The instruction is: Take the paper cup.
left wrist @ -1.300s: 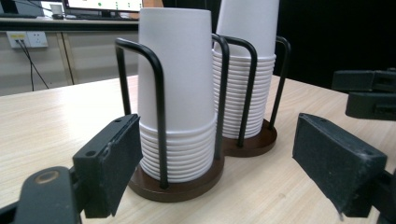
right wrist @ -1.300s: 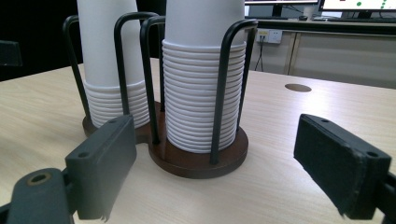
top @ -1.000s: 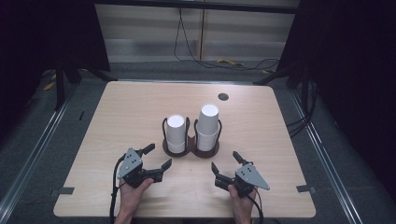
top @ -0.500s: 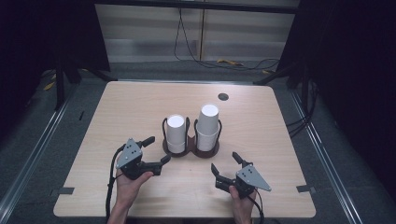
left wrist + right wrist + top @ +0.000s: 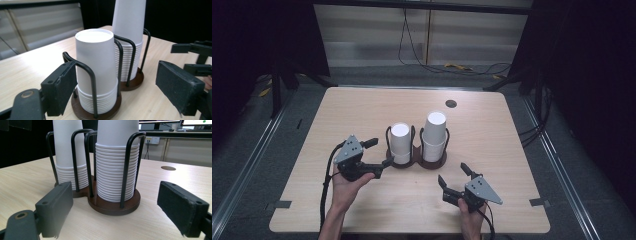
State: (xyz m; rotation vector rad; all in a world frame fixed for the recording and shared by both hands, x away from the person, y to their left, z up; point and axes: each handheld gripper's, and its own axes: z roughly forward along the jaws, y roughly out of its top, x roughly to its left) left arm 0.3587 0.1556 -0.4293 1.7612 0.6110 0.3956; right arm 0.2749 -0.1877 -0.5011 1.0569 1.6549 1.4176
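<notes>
Beside the shorter cup stack [image 5: 400, 142], our left claw [image 5: 379, 152] is spread; we should straddle the top cup above the holder's wires [image 5: 91, 77], right claw [image 5: 453, 176] spread too.

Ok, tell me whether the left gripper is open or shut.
Open: the left gripper has its jaws spread either side of the shorter cup stack, touching nothing.

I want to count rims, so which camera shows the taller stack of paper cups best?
The right gripper view: the taller cup stack stands nearest, its rims distinct. The left gripper view shows it behind the shorter stack; the high view shows it small from above.
</notes>
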